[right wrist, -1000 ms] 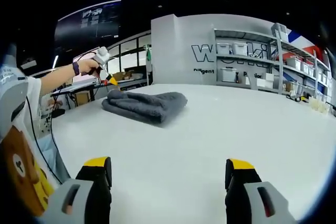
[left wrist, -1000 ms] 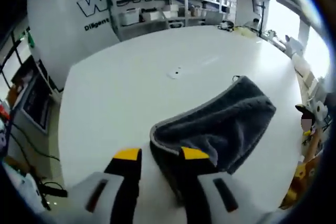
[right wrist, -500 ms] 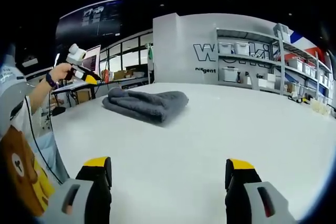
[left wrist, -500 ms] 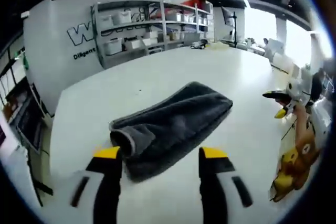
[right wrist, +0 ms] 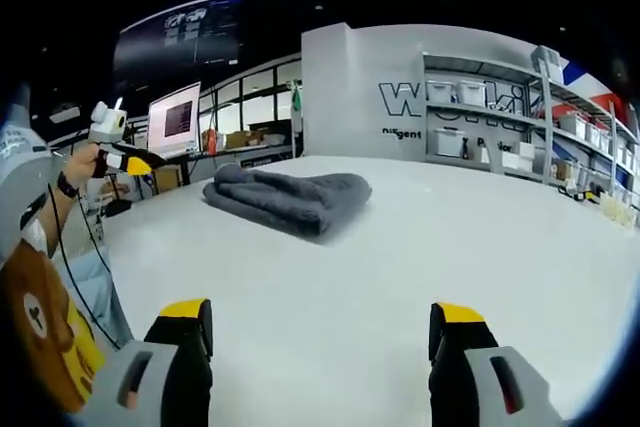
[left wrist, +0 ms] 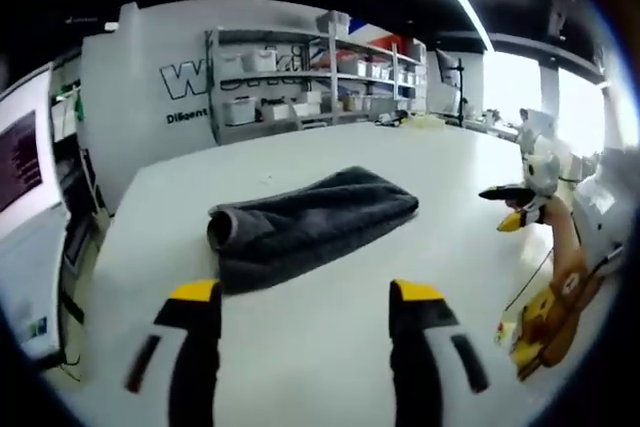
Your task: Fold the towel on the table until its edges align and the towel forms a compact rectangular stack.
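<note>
A dark grey towel [left wrist: 305,222] lies folded into a long, thick bundle on the white table [left wrist: 320,357]; in the right gripper view the same towel [right wrist: 290,197] sits at the far left of the table [right wrist: 400,277]. My left gripper [left wrist: 305,302] hangs open a short way back from the towel, nothing between its yellow-tipped fingers. My right gripper [right wrist: 320,322] is open too, well away from the towel over bare table. The left gripper [right wrist: 118,147] appears held up in a hand at the left; the right gripper [left wrist: 520,202] appears at the right.
Shelves with white bins [left wrist: 300,87] stand against the far wall beyond the table. A monitor [right wrist: 173,120] and desks are off the table's left side. The person's shirt with a bear print [right wrist: 35,317] fills the lower left.
My left gripper has let go of the towel and drawn back and up from it; the towel now lies free on the table. The right gripper has barely moved.
</note>
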